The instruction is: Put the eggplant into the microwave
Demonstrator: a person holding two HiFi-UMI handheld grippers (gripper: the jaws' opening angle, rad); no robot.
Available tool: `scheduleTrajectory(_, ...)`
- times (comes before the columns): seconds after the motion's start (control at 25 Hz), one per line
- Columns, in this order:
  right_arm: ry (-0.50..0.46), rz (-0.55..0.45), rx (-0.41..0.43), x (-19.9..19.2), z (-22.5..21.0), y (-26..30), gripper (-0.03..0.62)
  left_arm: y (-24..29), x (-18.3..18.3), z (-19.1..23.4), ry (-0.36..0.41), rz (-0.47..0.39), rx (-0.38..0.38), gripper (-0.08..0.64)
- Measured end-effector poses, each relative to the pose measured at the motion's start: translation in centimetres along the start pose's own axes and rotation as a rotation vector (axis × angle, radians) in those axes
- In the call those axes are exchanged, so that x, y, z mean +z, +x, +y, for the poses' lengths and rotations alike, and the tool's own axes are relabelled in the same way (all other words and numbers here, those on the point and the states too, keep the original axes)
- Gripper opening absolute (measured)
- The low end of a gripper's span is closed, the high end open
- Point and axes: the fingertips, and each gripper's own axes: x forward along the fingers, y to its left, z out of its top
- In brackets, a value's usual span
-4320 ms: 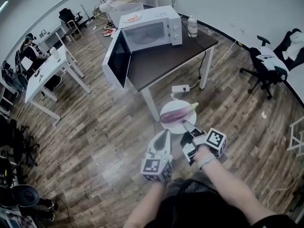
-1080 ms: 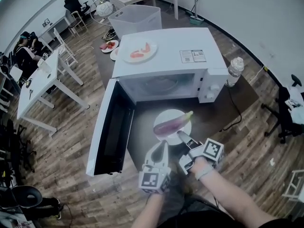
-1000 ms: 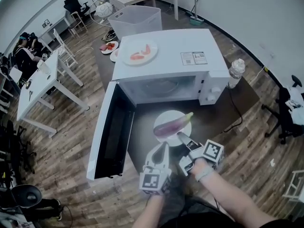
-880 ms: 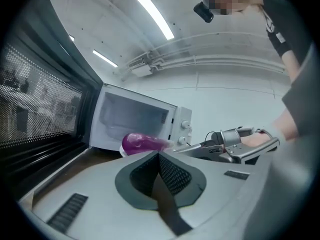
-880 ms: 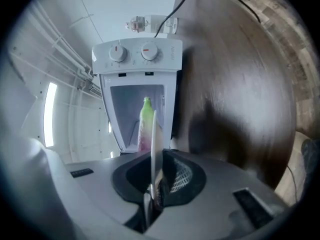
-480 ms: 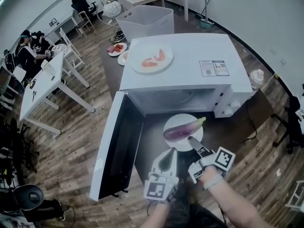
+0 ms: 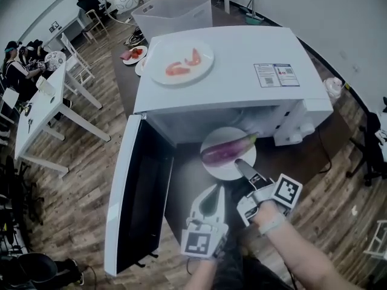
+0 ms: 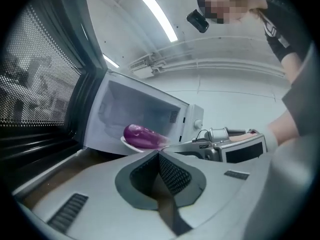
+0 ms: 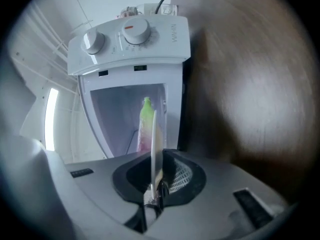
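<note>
Right gripper [image 7: 241, 165] clamps plate [image 7: 219, 170] bearing eggplant [image 7: 227, 150]

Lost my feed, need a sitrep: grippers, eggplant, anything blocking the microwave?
Status: right gripper shut on plate rim; left gripper shut, empty. Plate carries eggplant at microwave mouth. Its door open, nothing in the way.

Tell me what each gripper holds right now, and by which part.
The right gripper is clamped on the near rim of the white plate, which carries the eggplant. The left gripper is shut on nothing.
</note>
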Motion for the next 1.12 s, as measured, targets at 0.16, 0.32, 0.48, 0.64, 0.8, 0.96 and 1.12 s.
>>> scheduleTrajectory(0.16, -0.009, -0.011, -0.001, 0.4, -0.1, 1.0, 0.025, 0.6, -0.1, 0.2, -0.019, 0.000, -0.024, 0.000)
scheduleTrajectory(0.32, -0.026, -0.006, -0.004, 0.4, 0.3, 2.2, 0.025, 1.5, 0.4, 0.7, -0.018, 0.002, -0.047, 0.000)
scheduleTrajectory(0.48, -0.028, -0.008, -0.015, 0.6, 0.4, 3.1, 0.025, 2.6, 0.6, 1.1, -0.007, 0.007, -0.059, 0.000)
scheduleTrajectory(0.64, -0.028, -0.016, -0.029, 1.0, 0.2, 3.9, 0.025, 3.7, 0.8, 1.5, -0.022, 0.006, -0.066, 0.000)
scheduleTrajectory(0.8, -0.018, -0.027, -0.035, 1.2, 0.3, 4.5, 0.025, 4.4, 0.9, 1.9, -0.038, 0.008, -0.070, 0.000)
scheduleTrajectory(0.96, -0.018, -0.031, -0.043, 1.4, 0.3, 5.0, 0.025, 5.0, 1.1, 2.1, -0.044, 0.006, -0.074, 0.000)
scheduleTrajectory(1.12, -0.016, -0.040, -0.056, 1.7, 0.2, 5.5, 0.025, 5.5, 0.5, 2.5, -0.057, 0.024, -0.072, 0.000)
